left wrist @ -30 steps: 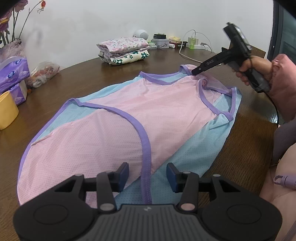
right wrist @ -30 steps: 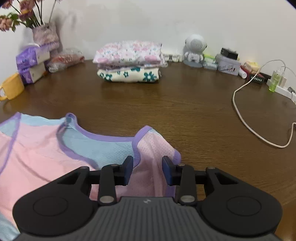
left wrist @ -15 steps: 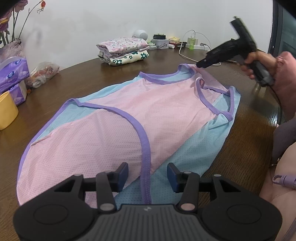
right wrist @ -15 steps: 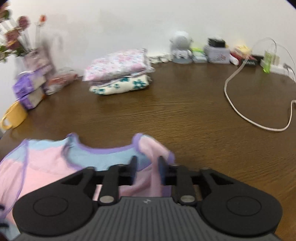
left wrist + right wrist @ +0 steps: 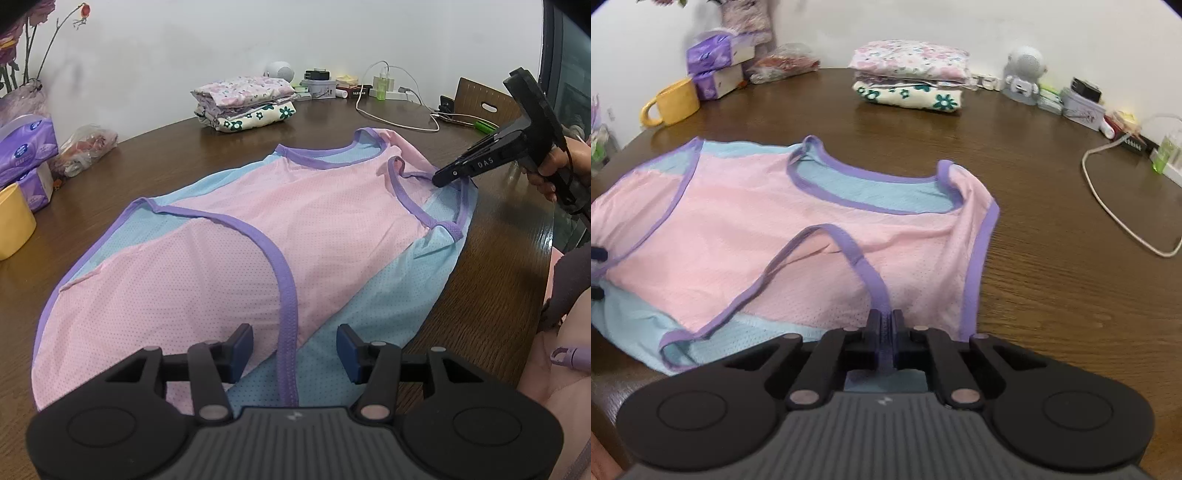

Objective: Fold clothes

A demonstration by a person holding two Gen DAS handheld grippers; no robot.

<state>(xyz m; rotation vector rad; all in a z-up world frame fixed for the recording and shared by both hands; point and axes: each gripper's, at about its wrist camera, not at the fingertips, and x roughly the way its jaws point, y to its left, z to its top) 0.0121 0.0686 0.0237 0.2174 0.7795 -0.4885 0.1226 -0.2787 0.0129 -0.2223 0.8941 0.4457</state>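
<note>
table [image 5: 491, 295] of dark wood carries the vest [image 5: 314, 221], its length running from the parted left gripper [image 5: 294, 346] away to the neckline; right gripper [image 5: 885, 325] pinches its purple armhole trim; folded clothes [image 5: 245, 101] by the far white wall [image 5: 221, 37].

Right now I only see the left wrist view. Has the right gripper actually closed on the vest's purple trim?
Observer: Yes. The right wrist view shows the right gripper shut on the purple armhole trim of the vest.
Operator: Which way does the yellow mug's handle face?
Observer: The yellow mug has its handle on the side away from the tissue packs.
</note>
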